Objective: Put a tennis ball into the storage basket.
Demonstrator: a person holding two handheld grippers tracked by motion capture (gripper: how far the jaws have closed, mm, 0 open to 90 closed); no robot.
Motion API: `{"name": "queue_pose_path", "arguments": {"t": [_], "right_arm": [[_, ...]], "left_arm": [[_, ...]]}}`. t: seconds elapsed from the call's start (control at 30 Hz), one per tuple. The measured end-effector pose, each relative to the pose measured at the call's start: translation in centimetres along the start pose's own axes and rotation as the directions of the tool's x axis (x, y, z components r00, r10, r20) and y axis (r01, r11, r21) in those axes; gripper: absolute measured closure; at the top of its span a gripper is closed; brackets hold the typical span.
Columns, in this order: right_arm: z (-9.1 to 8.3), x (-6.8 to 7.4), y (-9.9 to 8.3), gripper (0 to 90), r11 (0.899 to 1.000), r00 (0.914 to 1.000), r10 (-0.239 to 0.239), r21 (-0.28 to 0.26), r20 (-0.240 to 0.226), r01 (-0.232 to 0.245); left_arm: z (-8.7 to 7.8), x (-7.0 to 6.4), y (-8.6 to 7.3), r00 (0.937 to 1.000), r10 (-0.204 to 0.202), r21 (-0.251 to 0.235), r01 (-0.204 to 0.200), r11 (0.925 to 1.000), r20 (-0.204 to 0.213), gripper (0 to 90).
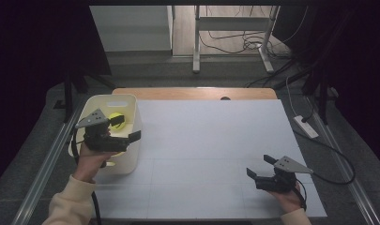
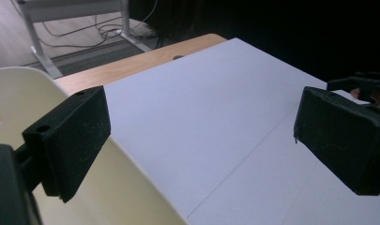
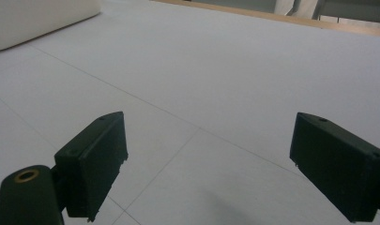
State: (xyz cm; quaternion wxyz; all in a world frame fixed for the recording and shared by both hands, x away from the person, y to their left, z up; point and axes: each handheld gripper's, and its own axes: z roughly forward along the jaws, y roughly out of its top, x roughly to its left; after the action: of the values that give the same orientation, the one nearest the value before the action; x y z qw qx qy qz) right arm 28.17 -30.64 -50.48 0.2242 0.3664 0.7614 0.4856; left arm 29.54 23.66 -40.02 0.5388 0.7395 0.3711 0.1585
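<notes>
Yellow-green ball in cream plastic bin, 10 o'clock on bench: likely light, slightly springy; grasp across its widest part. Left gripper and right gripper jaws wide, empty.

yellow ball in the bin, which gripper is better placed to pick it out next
Left. The left gripper hangs open over the cream bin, close to the yellow ball inside it. The right gripper, also open, sits across the white table, far from the bin.
</notes>
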Motion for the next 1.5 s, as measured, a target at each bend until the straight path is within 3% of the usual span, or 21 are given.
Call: {"name": "queue_pose_path", "arguments": {"t": [0.27,0.77,1.1,1.3,1.4,1.5], "right_arm": [[-0.1,0.1,0.0,11.2,1.0,1.0,-0.006,0.002,0.0,0.006],[-0.2,0.2,0.0,11.2,1.0,1.0,-0.005,0.003,0.0,0.005],[-0.1,0.2,0.0,11.2,1.0,1.0,-0.008,0.002,-0.002,0.008],[-0.2,0.2,0.0,11.2,1.0,1.0,-0.006,0.0,0.002,0.006],[-0.2,0.1,0.0,11.2,1.0,1.0,-0.006,0.001,0.002,0.006],[-0.2,0.1,0.0,11.2,1.0,1.0,-0.006,0.0,0.002,0.006]], "left_arm": [[0.9,-2.5,-0.3,0.9973,0.032,-0.012,-0.031,0.9994,0.066,5.3],[2.2,-4.7,-1.5,0.9888,0.048,-0.002,-0.048,0.9988,0.141,5.8],[3.2,-6.1,-2.9,0.9776,0.063,0.014,-0.067,0.9977,0.201,6.5],[3.9,-7.2,-3.7,0.9711,0.101,0.023,-0.108,0.9939,0.216,7.3],[4.1,-8.0,-4.0,0.9637,0.141,0.033,-0.152,0.9878,0.227,7.5],[4.4,-8.3,-4.4,0.9603,0.138,0.04,-0.152,0.9875,0.242,7.3]]}}
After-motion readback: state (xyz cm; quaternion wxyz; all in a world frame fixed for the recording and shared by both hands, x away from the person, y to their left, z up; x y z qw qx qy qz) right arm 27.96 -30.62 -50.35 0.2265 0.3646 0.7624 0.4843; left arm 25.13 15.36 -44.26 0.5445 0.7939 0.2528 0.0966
